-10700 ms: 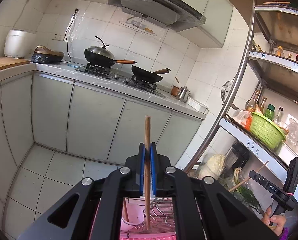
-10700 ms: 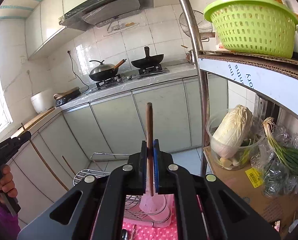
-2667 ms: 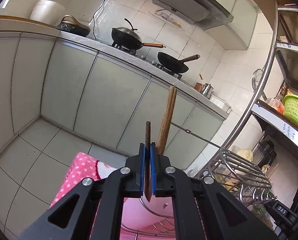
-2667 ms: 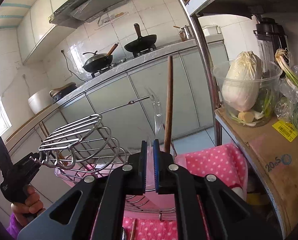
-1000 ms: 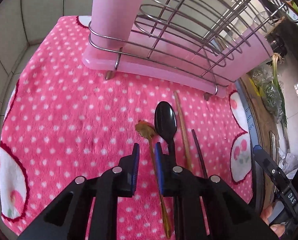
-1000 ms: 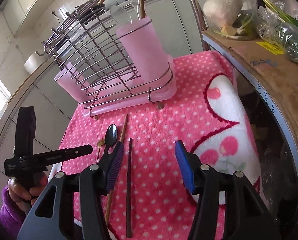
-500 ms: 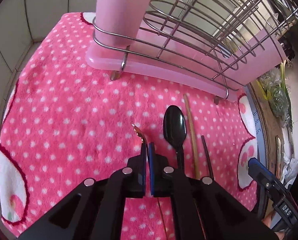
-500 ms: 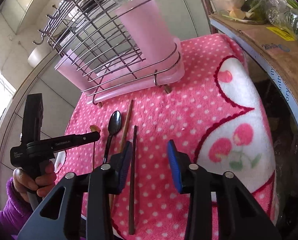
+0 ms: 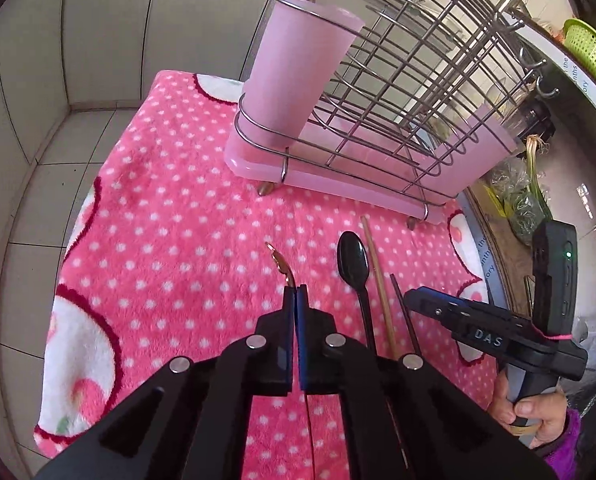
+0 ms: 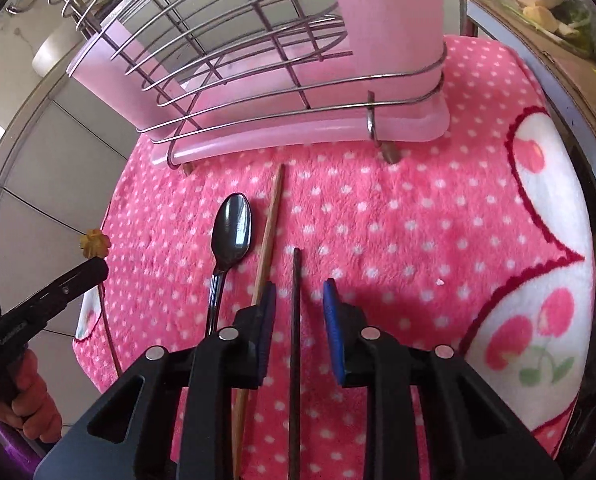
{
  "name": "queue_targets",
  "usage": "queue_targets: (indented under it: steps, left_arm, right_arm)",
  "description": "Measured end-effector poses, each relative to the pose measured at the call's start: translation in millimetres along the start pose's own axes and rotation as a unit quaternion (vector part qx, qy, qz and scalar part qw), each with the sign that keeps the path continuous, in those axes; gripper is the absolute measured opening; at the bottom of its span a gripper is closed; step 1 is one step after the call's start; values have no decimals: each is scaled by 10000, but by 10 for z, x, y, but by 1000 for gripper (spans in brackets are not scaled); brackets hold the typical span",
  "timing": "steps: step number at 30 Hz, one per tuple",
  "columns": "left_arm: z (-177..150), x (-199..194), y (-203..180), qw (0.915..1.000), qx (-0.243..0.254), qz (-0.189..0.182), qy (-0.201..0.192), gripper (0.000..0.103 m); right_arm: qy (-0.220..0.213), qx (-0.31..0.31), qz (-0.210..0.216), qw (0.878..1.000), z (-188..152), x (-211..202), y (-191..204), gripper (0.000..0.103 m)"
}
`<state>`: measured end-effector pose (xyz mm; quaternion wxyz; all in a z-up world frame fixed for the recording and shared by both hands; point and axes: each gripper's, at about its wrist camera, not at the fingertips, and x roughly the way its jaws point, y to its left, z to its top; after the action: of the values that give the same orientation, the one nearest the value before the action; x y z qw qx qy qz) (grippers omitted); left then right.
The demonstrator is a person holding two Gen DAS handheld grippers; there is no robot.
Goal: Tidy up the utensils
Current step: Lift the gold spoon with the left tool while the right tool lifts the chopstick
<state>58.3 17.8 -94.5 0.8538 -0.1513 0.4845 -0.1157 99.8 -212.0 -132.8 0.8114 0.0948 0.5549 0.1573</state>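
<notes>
My left gripper (image 9: 295,294) is shut on a thin gold spoon (image 9: 278,263) and holds it raised above the pink dotted towel (image 9: 178,240); its flower-shaped end (image 10: 94,243) shows in the right wrist view. On the towel lie a black spoon (image 9: 353,264), a light wooden chopstick (image 9: 377,268) and a dark chopstick (image 10: 296,320). My right gripper (image 10: 299,296) is open, low over the towel, with the dark chopstick between its jaws. A pink utensil cup (image 9: 298,68) stands at the end of the wire dish rack (image 9: 409,92).
The rack sits on a pink tray (image 10: 298,136) at the far side of the towel. A shelf unit with a cardboard box (image 10: 557,60) and greens stands at the right. Tiled floor (image 9: 38,140) and cabinet doors lie beyond the towel's left edge.
My left gripper has lifted the gold spoon off the towel. My right gripper has moved down and forward so its open jaws straddle the dark chopstick.
</notes>
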Motion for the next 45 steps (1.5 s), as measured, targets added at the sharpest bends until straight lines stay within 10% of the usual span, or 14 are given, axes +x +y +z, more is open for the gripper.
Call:
queue_targets:
  steps: [12,24,45]
  left_arm:
    - [8,-201,12,9993,87,13,-359,1]
    - [-14,-632,-147,9921,263,20,-1223,1]
    - [145,-1274,-287,9656,419,301,-2548,1]
  right_arm:
    - [-1,-379,-566,9977,35,138,128,5]
    - [-1697,86,472,9843,-221,-778,-155,5]
    - [-3769,-65,561,9245,-216,-1755,-132,5]
